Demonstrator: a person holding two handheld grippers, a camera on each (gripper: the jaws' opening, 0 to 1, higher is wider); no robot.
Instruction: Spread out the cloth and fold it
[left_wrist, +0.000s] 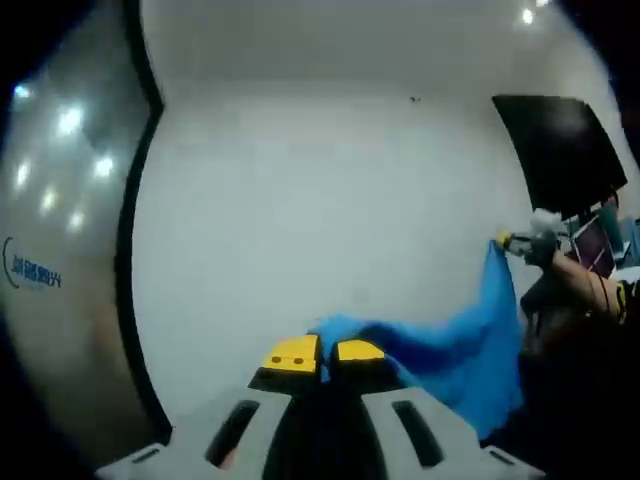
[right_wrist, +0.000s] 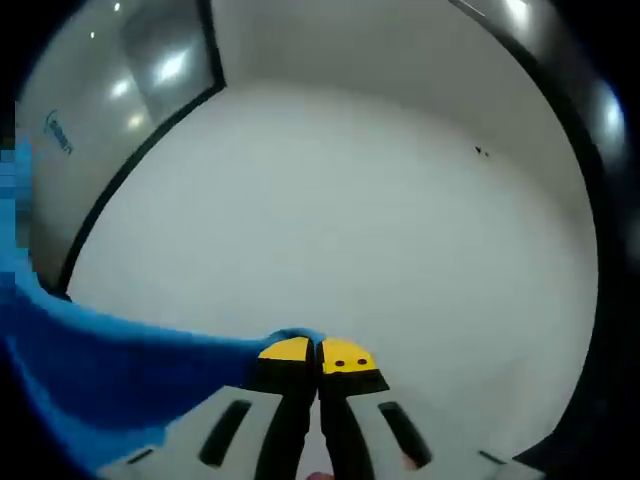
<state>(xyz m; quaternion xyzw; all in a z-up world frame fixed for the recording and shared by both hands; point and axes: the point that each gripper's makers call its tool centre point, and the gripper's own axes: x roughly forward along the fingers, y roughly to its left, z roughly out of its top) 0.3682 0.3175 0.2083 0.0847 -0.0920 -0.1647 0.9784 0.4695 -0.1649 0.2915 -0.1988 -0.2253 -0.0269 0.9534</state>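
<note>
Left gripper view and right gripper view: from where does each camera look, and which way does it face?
Left gripper view: rides on the left gripper, looks along its jaws toward a white wall; the blue cloth stretches right to the right gripper, with a person's arm.
Right gripper view: rides on the right gripper, faces the same wall; the cloth runs left.
Shared: the cloth, the wall, a glass panel.

One blue fabric cloth (left_wrist: 455, 350), two yellow-tipped hand-held grippers (left hand-held gripper (left_wrist: 325, 354), right hand-held gripper (right_wrist: 318, 354)), one dark rectangular screen (left_wrist: 560, 150).
</note>
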